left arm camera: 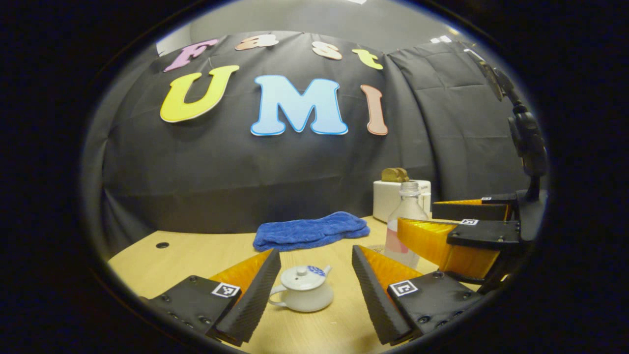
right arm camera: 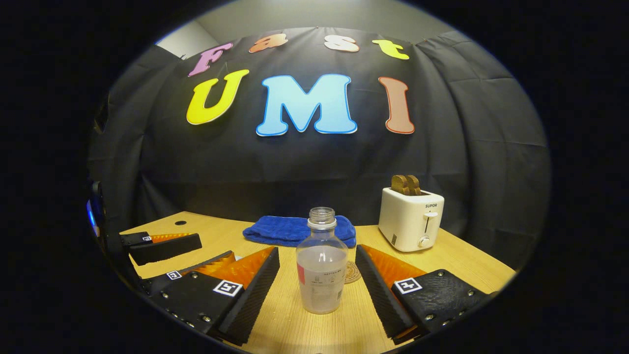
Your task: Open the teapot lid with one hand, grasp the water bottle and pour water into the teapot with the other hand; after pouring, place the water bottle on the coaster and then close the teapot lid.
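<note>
I am holding both grippers open: left gripper (left arm camera: pixel 310 287) bracketing the lidded teapot (left arm camera: pixel 303 292), right gripper (right arm camera: pixel 317 282) flanking the uncapped water bottle (right arm camera: pixel 322 263), both on the table (right arm camera: pixel 290 324). Glazed lid looks slippery, fragile; I am judging its knob (left arm camera: pixel 301 270) safest.

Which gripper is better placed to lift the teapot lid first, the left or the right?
Left. The left gripper is open with the teapot between its fingers; the right gripper frames the water bottle instead.

A light wooden table (right arm camera: pixel 457 263) is being backed by black cloth (right arm camera: pixel 467 162); a pale wall (right arm camera: pixel 314 14) is being glimpsed above, lit from overhead.
</note>
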Demonstrator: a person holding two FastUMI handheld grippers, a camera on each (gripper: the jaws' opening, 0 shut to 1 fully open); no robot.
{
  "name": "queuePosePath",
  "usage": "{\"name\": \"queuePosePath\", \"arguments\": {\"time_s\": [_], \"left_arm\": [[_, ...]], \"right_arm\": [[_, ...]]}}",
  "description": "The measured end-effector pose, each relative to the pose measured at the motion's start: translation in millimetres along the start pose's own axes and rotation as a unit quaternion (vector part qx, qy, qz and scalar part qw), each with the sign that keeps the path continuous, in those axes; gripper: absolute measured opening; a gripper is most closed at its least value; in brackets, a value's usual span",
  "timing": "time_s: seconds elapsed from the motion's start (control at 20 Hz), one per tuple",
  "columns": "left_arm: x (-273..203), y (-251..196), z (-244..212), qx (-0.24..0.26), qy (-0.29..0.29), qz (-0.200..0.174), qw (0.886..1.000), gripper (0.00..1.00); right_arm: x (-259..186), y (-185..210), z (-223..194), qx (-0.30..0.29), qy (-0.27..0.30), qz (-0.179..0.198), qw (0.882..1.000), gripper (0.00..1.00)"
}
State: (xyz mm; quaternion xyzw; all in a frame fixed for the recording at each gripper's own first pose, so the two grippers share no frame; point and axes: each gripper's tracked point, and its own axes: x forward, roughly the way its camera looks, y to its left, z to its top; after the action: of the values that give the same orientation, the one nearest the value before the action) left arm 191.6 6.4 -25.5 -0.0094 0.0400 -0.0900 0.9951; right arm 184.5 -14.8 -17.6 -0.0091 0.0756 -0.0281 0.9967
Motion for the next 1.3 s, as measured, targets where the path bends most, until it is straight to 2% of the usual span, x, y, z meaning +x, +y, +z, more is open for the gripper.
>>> {"name": "queuePosePath", "arguments": {"time_s": [0.15,0.45,0.6,0.8,0.9,1.0,1.05,1.1,1.15,1.25,1.3], "left_arm": [[24.6,8.4,-11.1,-0.026,0.018,-0.005,0.999,0.95],[52.3,17.6,-25.7,-0.009,0.032,-0.006,0.999,0.94],[55.9,13.8,-37.4,-0.022,0.039,-0.016,0.999,0.94],[54.2,12.2,-37.1,-0.028,0.040,-0.019,0.999,0.71],[54.6,16.4,-38.3,-0.023,0.042,-0.009,0.999,0.69],[53.9,15.7,-37.5,-0.025,0.040,-0.008,0.999,0.41],[53.3,15.1,-37.0,-0.025,0.040,-0.007,0.999,0.39],[51.6,14.9,-37.8,-0.023,0.041,-0.006,0.999,0.39],[52.2,14.0,-37.4,-0.019,0.043,-0.005,0.999,0.42],[52.4,14.1,-38.1,-0.010,0.046,-0.001,0.999,0.39],[51.8,13.4,-38.3,-0.007,0.046,0.000,0.999,0.39]], "right_arm": [[21.5,-4.2,-18.5,0.018,0.034,-0.004,0.999,0.96],[36.9,-5.5,-54.2,0.012,0.078,0.001,0.997,0.97],[38.6,-8.5,-61.4,0.007,0.083,-0.001,0.997,0.97],[42.1,-11.7,-66.9,0.008,0.089,-0.001,0.996,0.96],[43.3,-10.2,-72.0,0.011,0.096,0.002,0.995,0.96],[42.1,-9.8,-71.6,0.006,0.096,0.004,0.995,0.96],[43.2,-8.4,-72.6,0.005,0.094,0.005,0.996,0.96],[43.2,-8.4,-70.9,0.002,0.093,0.003,0.996,0.87],[42.4,-8.0,-71.9,0.000,0.091,0.003,0.996,0.84],[41.8,-7.6,-71.3,-0.001,0.091,0.003,0.996,0.83],[42.0,-7.5,-71.1,-0.001,0.092,0.003,0.996,0.77]]}}
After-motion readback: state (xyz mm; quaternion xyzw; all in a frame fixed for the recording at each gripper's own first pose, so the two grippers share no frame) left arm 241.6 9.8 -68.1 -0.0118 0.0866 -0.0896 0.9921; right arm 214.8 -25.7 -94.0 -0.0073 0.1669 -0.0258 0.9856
